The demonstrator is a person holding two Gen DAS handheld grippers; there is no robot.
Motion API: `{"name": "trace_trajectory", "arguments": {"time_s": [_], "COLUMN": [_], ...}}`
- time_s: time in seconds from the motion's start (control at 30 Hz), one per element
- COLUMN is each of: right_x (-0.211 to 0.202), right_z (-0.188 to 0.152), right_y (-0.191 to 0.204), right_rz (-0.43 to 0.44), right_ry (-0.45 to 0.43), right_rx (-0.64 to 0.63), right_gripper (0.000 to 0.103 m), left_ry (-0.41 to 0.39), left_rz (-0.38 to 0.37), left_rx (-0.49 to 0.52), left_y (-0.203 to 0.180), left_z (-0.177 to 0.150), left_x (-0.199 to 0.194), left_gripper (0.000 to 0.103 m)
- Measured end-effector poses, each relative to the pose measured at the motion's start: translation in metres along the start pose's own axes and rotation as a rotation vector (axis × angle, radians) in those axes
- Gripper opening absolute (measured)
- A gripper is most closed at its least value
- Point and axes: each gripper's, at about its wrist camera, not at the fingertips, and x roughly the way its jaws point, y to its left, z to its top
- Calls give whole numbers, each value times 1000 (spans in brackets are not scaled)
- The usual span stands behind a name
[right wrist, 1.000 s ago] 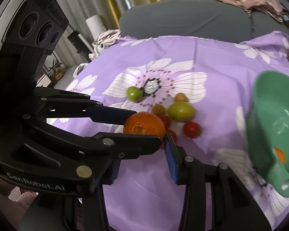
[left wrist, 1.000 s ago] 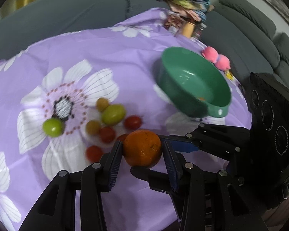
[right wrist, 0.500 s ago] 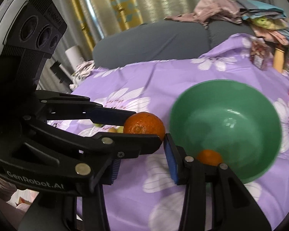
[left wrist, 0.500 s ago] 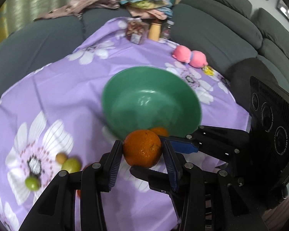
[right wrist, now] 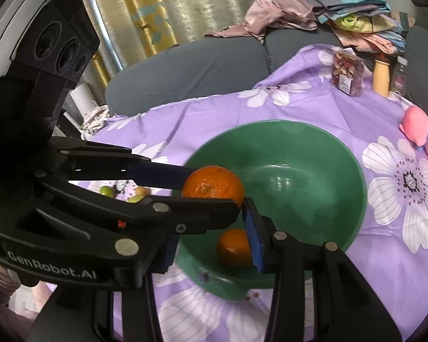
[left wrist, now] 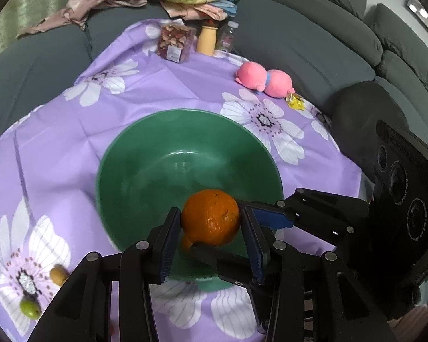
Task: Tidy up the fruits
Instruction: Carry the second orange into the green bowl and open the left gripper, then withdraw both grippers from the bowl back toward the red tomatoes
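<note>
Your left tongs [left wrist: 210, 218] hold the round orange mandarin [left wrist: 210, 216] between both pads, above the near side of the deep green plastic bowl [left wrist: 145, 185]. Your right tongs [right wrist: 208, 228] stand apart and grip nothing; one finger of the left tongs crosses between them. A second, smaller orange fruit [right wrist: 232, 246] lies inside the bowl. The bowl stands on the bench under a purple cloth with white flowers [left wrist: 71, 148]. A small green fruit [left wrist: 30, 307] lies on the cloth, well apart from the bowl.

text: "GenRobot.AI" | on: left hand-held gripper [right wrist: 211, 202] body | other labels: unreadable
</note>
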Motion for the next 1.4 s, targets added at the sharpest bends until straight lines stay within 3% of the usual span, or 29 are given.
{"name": "trace_trajectory", "arguments": {"time_s": [0.57, 0.87, 1.03, 1.13, 1.33, 1.4], "right_x": [9, -1, -15, -27, -40, -40], "right_z": [-7, -12, -16, -17, -19, -20], "right_y": [-14, -13, -10, -5, 21, 31], "right_rz": [-43, -73, -105, -107, -64, -47], "right_ry": [44, 36, 10, -18, -40, -36], "right_rx": [33, 50, 62, 70, 42, 27], "right_gripper": [44, 55, 60, 66, 76, 84], "left_ry": [47, 2, -42, -71, -105, -113], "left_rz": [-18, 36, 92, 129, 184, 202], "left_rx": [-44, -89, -130, -160, -236, -259], "left_y": [1, 13, 29, 40, 62, 68], "left_z": [1, -6, -21, -37, -70, -81], "left_x": [18, -5, -31, -47, -73, -80], "left_gripper": [43, 71, 74, 84, 85, 89]}}
